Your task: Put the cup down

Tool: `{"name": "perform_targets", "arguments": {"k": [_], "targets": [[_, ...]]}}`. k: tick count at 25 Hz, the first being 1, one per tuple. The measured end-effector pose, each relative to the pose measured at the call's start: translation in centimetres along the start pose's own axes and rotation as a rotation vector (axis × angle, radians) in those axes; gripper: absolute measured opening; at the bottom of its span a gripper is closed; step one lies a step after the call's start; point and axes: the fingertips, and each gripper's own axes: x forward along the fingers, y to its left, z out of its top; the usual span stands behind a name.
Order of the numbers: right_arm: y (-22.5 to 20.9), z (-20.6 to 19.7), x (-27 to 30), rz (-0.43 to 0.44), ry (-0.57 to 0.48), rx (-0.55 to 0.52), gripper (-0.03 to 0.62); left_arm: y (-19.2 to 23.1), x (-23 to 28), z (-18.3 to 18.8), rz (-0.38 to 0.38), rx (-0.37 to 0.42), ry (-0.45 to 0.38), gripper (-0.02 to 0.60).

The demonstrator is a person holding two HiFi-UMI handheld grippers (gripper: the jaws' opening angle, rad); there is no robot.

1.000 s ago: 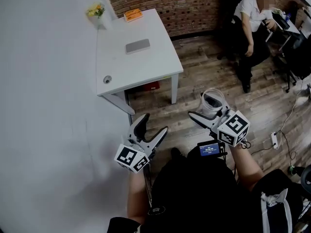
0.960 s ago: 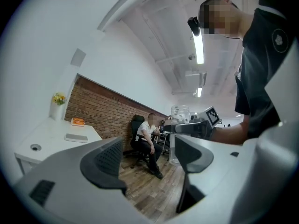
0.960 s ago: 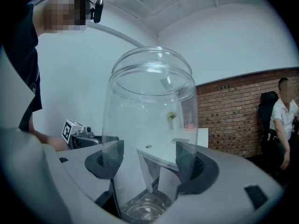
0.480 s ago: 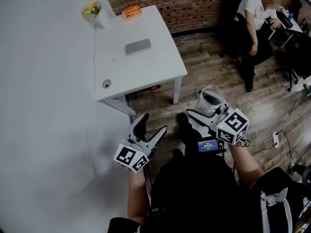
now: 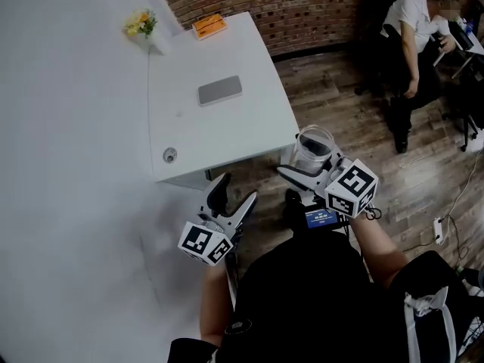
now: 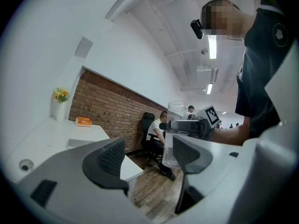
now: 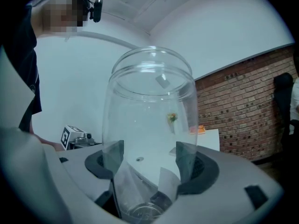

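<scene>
Cup (image 5: 313,148) and bench (image 5: 249,123) set the relation that matters. The cup hangs over the wooden floor (image 5: 333,97) just off the bench's near right corner and not yet above the white top, so in the head view the bare surface lies beyond it and to the left. The right hand-held gripper (image 7: 149,160) is clenched on the cup. Its two dark pads press the clear wall from either side low down, near the base, and most of the body stands free above the jaws. The cup's long axis is upright, mouth up, and the gripper points roughly level toward the bench. I judge that setting it down calls for a carry over the bench's edge, then a straight lowering without tipping. The left hand-held gripper (image 5: 236,191) sits off the bench's near edge, its jaws apart with nothing between them. It is about as near the bench as the right one but has no part in the hold. The cup is tall, clear and thin-walled, with a slightly narrowed neck and a rounded rim. It appears empty, though a pale patch low inside cannot be made out. A grey flat slab (image 5: 220,90) lies toward the bench's middle and a small round thing (image 5: 169,155) sits by its near left edge.
</scene>
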Motion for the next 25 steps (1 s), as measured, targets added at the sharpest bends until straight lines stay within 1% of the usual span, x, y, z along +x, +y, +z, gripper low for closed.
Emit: {"name": "perform_targets", "arguments": {"k": [4,8,13,17,21,25], "targets": [[-4.1,1.3,2.7,0.034,0.006,0.008,0.356,2.9,4.3,1.8,0.014,-0.005,-0.003,0.328],[-7.7,2.5,4.9,0.066,0.011,0.003,0.356,5.1,8.1,2.6,0.026,-0.008,0.002,0.328],[-10.9,3.1,7.2,0.105,0.023,0.009,0.356,6.8,11.6,3.1,0.02,-0.047,0.015,0.328],[-12.3,2.6,8.4,0.109,0.033,0.037,0.356,8.0,12.6,2.7,0.019,-0.064,0.04,0.328],[-13.3,2.5,9.6,0.094,0.037,0.053,0.356,9.8,12.9,3.0,0.018,-0.071,0.038,0.328],[-13.5,3.2,10.7,0.062,0.028,0.048,0.356,11.0,12.9,2.8,-0.016,-0.084,0.064,0.328]]}}
